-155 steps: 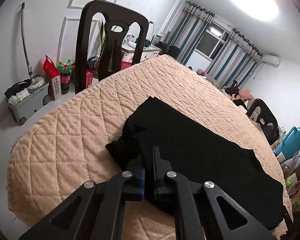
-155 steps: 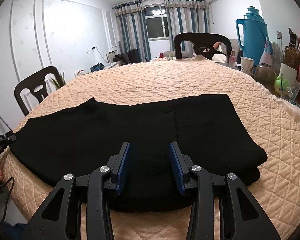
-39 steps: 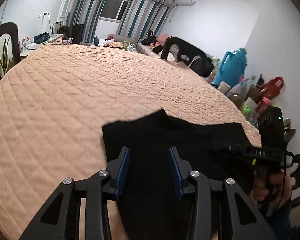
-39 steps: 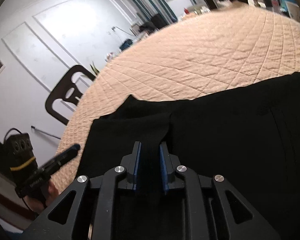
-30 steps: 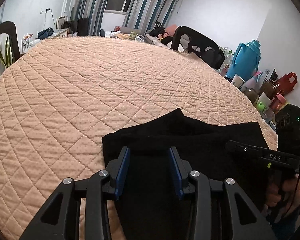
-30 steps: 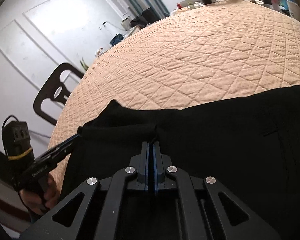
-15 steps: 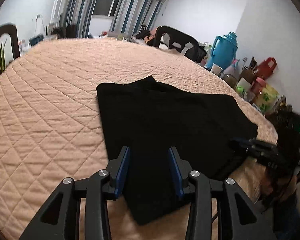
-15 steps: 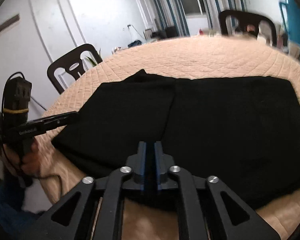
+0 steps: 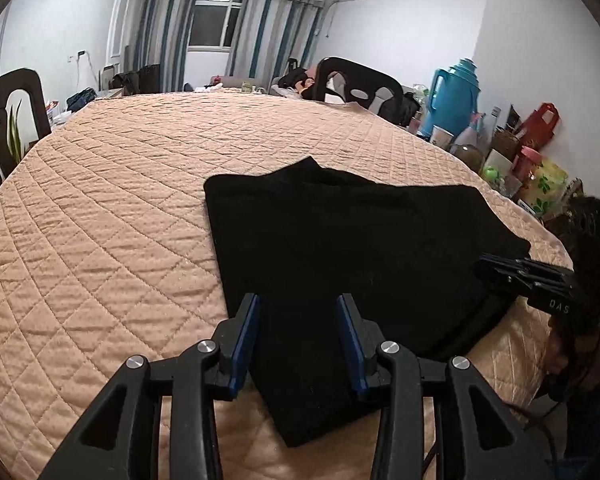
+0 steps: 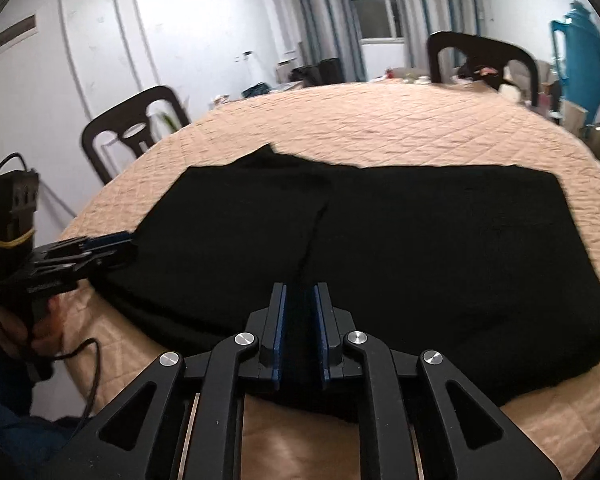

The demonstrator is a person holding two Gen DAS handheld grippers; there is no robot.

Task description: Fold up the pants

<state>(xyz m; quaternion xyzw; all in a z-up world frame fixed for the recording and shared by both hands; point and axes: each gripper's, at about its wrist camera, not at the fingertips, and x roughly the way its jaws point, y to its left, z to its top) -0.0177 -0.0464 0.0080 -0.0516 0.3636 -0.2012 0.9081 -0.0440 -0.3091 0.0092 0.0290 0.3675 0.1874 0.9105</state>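
- Where the quilted table cover [image 9: 100, 208] curves toward its near edge, the black pants [image 9: 340, 240] lie folded into a thick, roughly rectangular stack, matte and soft, with a small peak of cloth poking up along the far edge.
- Peach in colour, the cover is stitched in a diamond pattern and looks padded and slightly puckered; it spreads over a large round table.
- From the right wrist view, a dark seam or fold line runs down the pants [image 10: 420, 248] from the peak toward the near edge, and the layered edges show as rounded rolls at the near right corner.
- Over the near left part of the pants, the left gripper [image 9: 300, 328] hangs with its blue-lined jaws moderately apart; black cloth shows between them, yet the pads press on nothing.
- At the middle of the pants' near edge, the right gripper [image 10: 300, 320] has its jaws set narrow, having just been opening; a thin strip of black cloth sits in the gap, and the pads no longer clamp it.
- Beyond the pants, dark chairs [image 9: 360, 88] with curved, cut-out backs stand at the table's far side, and a teal plastic flask [image 9: 454, 96] stands off to the right of the pants.
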